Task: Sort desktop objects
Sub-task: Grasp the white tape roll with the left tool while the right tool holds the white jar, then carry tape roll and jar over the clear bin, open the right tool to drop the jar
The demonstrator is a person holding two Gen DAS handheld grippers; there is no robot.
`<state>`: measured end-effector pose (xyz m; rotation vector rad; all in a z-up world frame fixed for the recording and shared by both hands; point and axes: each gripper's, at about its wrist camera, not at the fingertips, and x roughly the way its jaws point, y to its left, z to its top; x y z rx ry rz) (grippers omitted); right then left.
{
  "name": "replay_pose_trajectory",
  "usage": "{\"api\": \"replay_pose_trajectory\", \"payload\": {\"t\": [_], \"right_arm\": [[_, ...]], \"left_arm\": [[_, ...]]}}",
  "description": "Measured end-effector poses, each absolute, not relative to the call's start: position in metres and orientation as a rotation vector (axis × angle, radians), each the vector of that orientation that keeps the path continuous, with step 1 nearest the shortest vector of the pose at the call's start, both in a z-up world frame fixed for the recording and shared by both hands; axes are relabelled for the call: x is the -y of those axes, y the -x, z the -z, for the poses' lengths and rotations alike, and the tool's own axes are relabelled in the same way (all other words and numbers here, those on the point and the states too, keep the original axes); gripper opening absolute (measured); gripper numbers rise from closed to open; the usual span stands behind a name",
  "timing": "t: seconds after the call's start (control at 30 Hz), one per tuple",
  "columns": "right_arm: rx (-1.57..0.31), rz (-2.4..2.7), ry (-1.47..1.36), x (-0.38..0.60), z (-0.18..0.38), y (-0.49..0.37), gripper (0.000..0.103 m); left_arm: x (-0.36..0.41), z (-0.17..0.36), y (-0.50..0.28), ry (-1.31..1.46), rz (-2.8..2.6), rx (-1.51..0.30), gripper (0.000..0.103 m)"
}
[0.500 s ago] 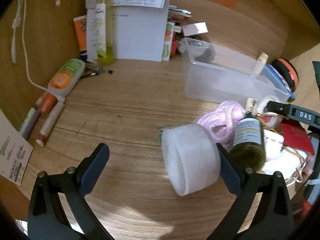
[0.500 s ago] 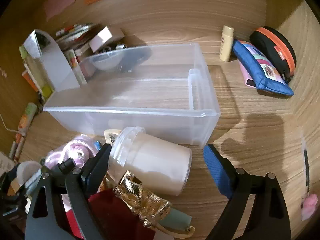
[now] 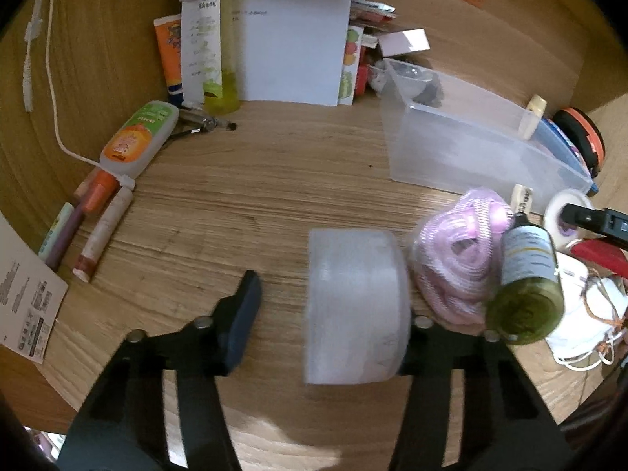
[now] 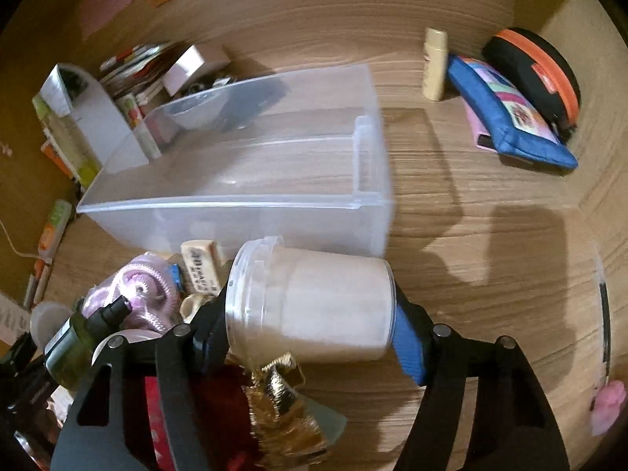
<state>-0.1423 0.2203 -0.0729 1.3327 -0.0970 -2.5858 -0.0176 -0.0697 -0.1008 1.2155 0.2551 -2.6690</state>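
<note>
My left gripper now has its fingers narrowed from the wide spread of half a second ago. The right finger touches the side of the white tape roll; the left finger stands clear of it, with bare wood showing in the gap. The grip is therefore not closed on the roll. The roll has turned: its hollow core faced me before, and now its curved outer band faces me. It lies on the wooden desk, just beside the pink cord bundle and the green glass bottle.

My right gripper has also drawn in. Earlier the blue-padded finger stood well apart from the white plastic jar; now both fingers press against it, one on the lid end and one on the base end, so the jar is clamped on its side. The jar lies just in front of the clear plastic bin, which is unmoved. The eraser lies between the jar and the bin's near wall. The blue pouch lies well apart to the right.
</note>
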Motion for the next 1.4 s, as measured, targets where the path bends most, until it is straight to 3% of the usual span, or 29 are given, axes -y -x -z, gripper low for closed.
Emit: {"api": "replay_pose_trajectory", "payload": {"t": [0.1,0.77,1.4], "right_arm": [[0.14,2.583,-1.324,-0.231,0.072,0.142,0.066],[0.207,2.657,-1.069,-0.263,0.022,0.109,0.066],[0.221,2.554,-1.075,-0.25,0.029,0.108,0.066]], "left_arm": [[0.073,0.101,0.021,-1.213,2.656,-0.24,0.029],[0.088,0.066,0.023,-1.092,2.681,-0.196,0.029],[0.109,0.1,-0.004,-1.195,2.592,-0.246,0.029]]}}
